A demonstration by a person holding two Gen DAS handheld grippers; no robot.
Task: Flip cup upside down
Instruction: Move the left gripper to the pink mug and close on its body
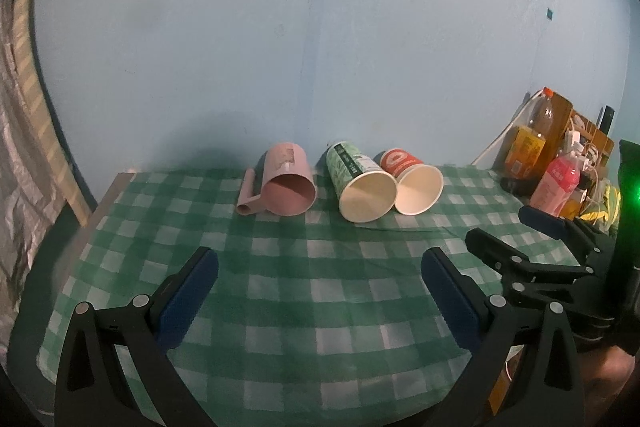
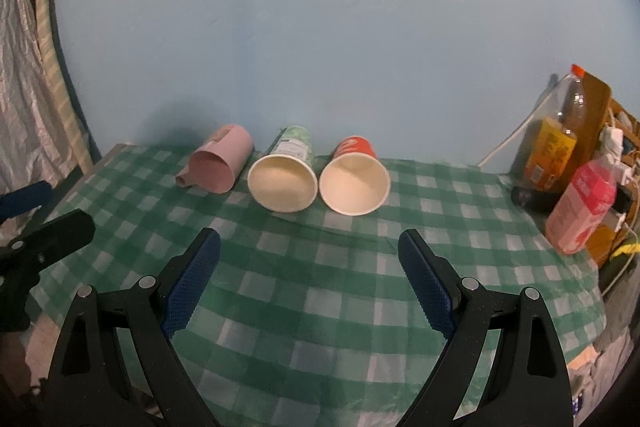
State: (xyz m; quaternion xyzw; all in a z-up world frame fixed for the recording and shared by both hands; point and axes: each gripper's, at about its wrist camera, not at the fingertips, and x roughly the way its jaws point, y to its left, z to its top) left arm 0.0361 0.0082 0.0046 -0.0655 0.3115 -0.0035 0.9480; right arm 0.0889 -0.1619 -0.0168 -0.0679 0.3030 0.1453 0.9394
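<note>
Three cups lie on their sides in a row near the wall, mouths toward me: a pink handled mug (image 1: 284, 183) (image 2: 220, 165), a green paper cup (image 1: 360, 183) (image 2: 286, 175) and a red paper cup (image 1: 414, 183) (image 2: 356, 179). My left gripper (image 1: 320, 263) is open and empty, well short of the cups. My right gripper (image 2: 310, 247) is open and empty, facing the two paper cups from a distance. In the left wrist view the right gripper (image 1: 516, 227) shows at the right; in the right wrist view the left gripper (image 2: 44, 211) shows at the left.
A green-and-white checked cloth (image 1: 320, 307) (image 2: 320, 307) covers the table. At the right edge stand an orange-capped bottle (image 2: 556, 135), a pink bottle (image 2: 584, 207) and a wooden rack with cables (image 1: 588, 143). A blue wall rises behind; a curtain hangs at left.
</note>
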